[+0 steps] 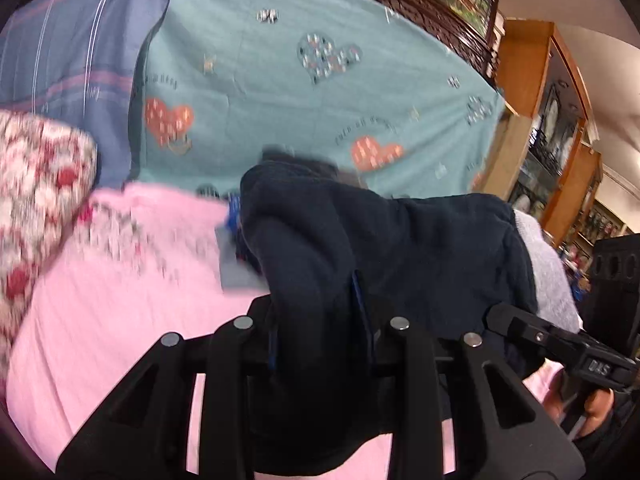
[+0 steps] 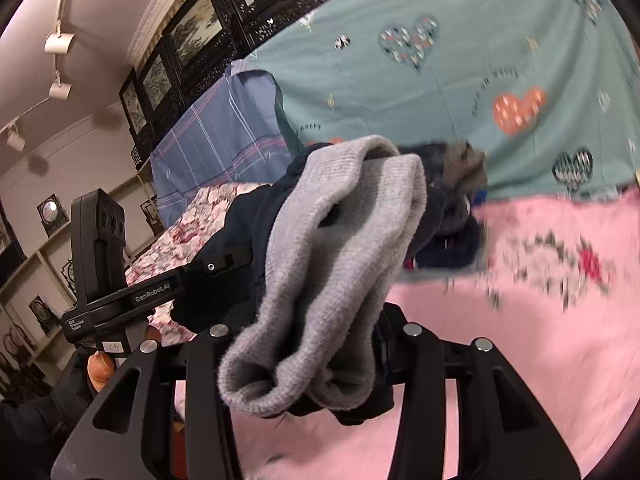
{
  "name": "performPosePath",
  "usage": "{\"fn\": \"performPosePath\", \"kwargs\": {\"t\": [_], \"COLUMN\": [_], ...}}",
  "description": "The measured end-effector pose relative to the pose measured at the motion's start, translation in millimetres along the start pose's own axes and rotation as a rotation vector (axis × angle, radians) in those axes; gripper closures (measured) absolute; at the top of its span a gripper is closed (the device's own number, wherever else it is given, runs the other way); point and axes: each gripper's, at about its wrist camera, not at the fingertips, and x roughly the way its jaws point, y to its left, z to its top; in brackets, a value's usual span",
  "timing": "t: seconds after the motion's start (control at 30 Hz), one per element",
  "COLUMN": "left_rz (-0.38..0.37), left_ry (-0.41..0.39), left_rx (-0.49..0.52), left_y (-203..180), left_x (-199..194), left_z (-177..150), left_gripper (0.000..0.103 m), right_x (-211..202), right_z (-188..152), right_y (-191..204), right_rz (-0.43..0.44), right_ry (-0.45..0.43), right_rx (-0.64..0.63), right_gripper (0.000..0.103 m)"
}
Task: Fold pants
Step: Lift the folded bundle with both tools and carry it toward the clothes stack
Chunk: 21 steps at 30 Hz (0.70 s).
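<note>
- A pink sheet (image 1: 120, 300) with a floral print is covering the near part of the bed, a teal sheet (image 1: 280, 92) with heart motifs is lying beyond it, and dark carved wooden panels (image 2: 188, 40) are lining the wall behind.
- A floral pillow (image 1: 36, 176) is sitting at the left edge in the left wrist view, beside a blue plaid cloth (image 1: 68, 52).
- The dark navy pants (image 1: 360, 248) are hanging lifted above the pink sheet, bunched and draping between both tools.
- The left gripper (image 1: 322, 332) is clenching a fold of the navy fabric between its fingers.
- The right gripper (image 2: 316, 356) is clamping the pants' grey ribbed cuff (image 2: 340, 248), which is bulging out over its fingers.
- The image is showing motion blur across the sheets.
</note>
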Motion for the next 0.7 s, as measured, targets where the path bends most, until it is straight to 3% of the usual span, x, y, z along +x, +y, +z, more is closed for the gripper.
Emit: {"fn": "performPosePath", "kwargs": {"t": [0.1, 0.27, 0.4, 0.6, 0.67, 0.7], "left_rz": [0.01, 0.082, 0.104, 0.118, 0.139, 0.154], "left_ry": [-0.042, -0.107, -0.055, -0.063, -0.003, 0.054], "left_rx": [-0.031, -0.061, -0.084, -0.095, -0.125, -0.158], "left_y": [9.4, 23.2, 33.4, 42.4, 56.8, 68.9], "left_x": [45.4, 114.2, 176.8, 241.0, 274.5, 295.7], "left_z": [47.2, 93.3, 121.9, 140.4, 136.8, 130.9], "left_gripper": [0.074, 0.074, 0.074, 0.073, 0.072, 0.065], "right_x": [27.3, 82.2, 124.5, 172.3, 197.2, 211.7], "right_z": [44.4, 105.8, 135.1, 160.6, 161.9, 158.5], "right_y": [-16.3, -54.2, -85.9, -144.1, -170.2, -184.6], "right_rz": [0.007, 0.008, -0.039, -0.073, -0.11, -0.139], "right_ry": [-0.048, -0.096, -0.092, -0.107, -0.065, -0.025], "right_rx": [-0.029, -0.038, -0.022, 0.043, 0.104, 0.142], "right_gripper": [0.059, 0.059, 0.059, 0.058, 0.049, 0.046]}}
